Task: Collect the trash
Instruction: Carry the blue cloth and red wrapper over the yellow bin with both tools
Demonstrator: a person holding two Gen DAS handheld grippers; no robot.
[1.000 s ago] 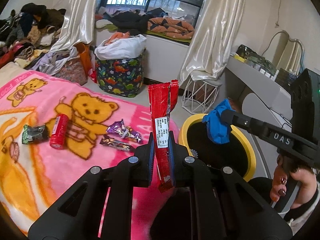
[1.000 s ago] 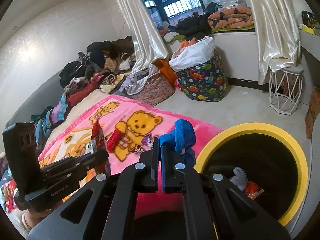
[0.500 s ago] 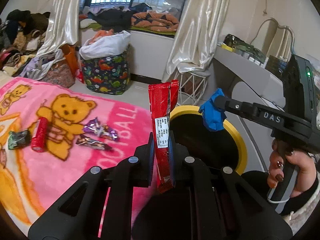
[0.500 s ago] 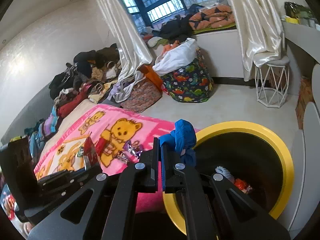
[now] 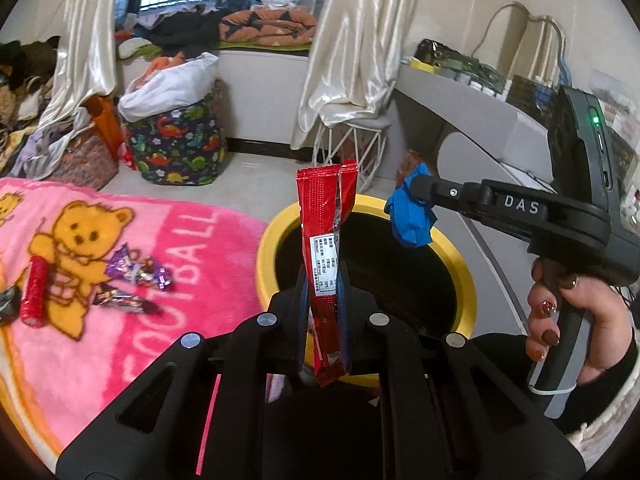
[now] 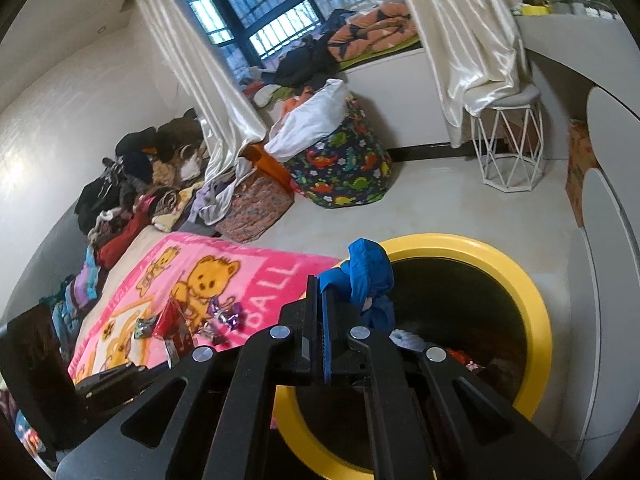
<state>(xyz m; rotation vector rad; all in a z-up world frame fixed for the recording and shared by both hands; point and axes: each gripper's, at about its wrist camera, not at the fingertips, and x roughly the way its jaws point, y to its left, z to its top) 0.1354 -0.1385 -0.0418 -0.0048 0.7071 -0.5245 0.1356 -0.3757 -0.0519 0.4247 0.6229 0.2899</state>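
Both wrist views look down, seemingly close, at the yellow-rimmed bin.

A lived-in bedroom in a home. A bed carries a pink teddy-bear blanket, with clothes heaped along its far edge by the wall. Satin curtains frame a barred window (bedding lies piled on its sill). On the tiled floor stand a dinosaur-print hamper, a wire stool and a yellow-rimmed bin.
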